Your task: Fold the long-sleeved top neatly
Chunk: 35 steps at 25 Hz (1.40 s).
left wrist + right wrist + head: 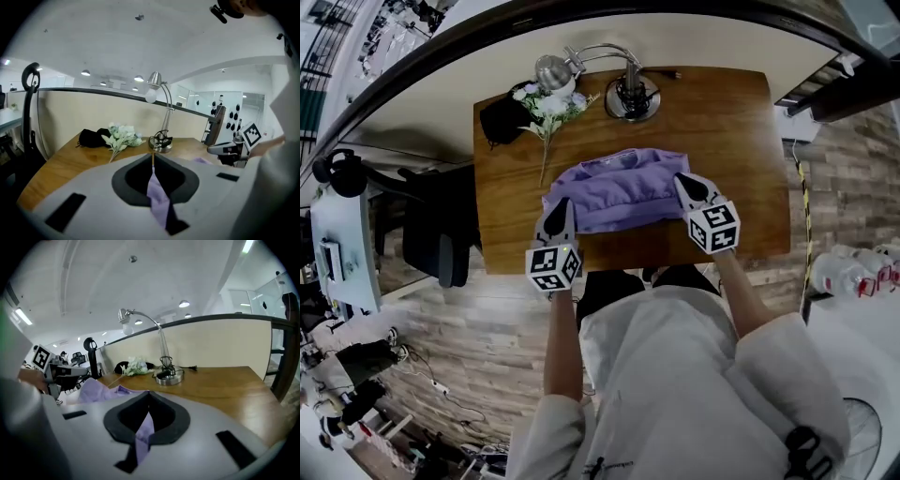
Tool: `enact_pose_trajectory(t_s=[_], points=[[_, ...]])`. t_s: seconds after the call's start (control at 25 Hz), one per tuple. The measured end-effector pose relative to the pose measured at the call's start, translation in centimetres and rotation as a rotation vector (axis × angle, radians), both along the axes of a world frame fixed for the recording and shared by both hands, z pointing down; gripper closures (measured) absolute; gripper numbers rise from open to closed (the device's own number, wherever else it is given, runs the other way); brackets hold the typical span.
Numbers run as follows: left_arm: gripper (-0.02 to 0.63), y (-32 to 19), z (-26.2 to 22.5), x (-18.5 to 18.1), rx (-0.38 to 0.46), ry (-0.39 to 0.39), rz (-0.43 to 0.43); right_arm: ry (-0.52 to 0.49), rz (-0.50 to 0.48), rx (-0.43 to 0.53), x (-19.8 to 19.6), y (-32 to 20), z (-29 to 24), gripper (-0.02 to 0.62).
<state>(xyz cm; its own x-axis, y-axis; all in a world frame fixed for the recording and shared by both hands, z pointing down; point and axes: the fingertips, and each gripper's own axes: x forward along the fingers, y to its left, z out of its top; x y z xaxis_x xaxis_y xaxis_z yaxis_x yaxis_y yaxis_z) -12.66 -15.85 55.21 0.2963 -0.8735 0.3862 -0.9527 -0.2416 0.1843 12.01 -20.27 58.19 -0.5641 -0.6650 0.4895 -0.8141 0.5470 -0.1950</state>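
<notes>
Gripping the near edge of the soft lilac long-sleeved top (619,192), lying bunched at the centre of the brown wooden table (722,122), the left gripper (558,217) and the right gripper (689,187) are each pinching its fabric between closed jaws at its lower left and lower right corners. The sleeves are apparently sitting tucked in already, though the small head view is leaving that unsure. Folding the near edge over and smoothing are probably yet to come.
</notes>
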Motion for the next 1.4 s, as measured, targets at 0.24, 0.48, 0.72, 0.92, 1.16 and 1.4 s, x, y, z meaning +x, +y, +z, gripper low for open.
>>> enact_pose_trajectory(t_s=[0.24,0.48,0.72,0.92,1.16,1.4], points=[[0.574,-4.8,6.0,-1.3,-0.11,-0.148,-0.171,0.108,0.004,0.036,-6.1,-3.7,3.6,0.591],[0.575,-5.2,11.4,-4.0,-0.205,-0.074,-0.235,0.16,0.116,-0.074,-2.9,-5.2,9.1,0.591],[0.581,-6.2,12.6,-4.9,-0.262,-0.048,-0.24,0.222,0.178,-0.105,-2.4,-6.1,10.0,0.591],[0.583,-6.5,13.2,-4.9,-0.278,-0.092,-0.229,0.242,0.222,-0.092,-1.8,-6.4,10.2,0.591],[0.581,-6.5,12.2,-4.8,-0.26,-0.054,-0.202,0.161,0.197,-0.142,-2.2,-6.2,9.4,0.589],[0.581,-4.5,5.0,-0.2,-0.02,-0.183,-0.127,0.001,0.241,-0.055,2.7,-4.8,3.3,0.545]])
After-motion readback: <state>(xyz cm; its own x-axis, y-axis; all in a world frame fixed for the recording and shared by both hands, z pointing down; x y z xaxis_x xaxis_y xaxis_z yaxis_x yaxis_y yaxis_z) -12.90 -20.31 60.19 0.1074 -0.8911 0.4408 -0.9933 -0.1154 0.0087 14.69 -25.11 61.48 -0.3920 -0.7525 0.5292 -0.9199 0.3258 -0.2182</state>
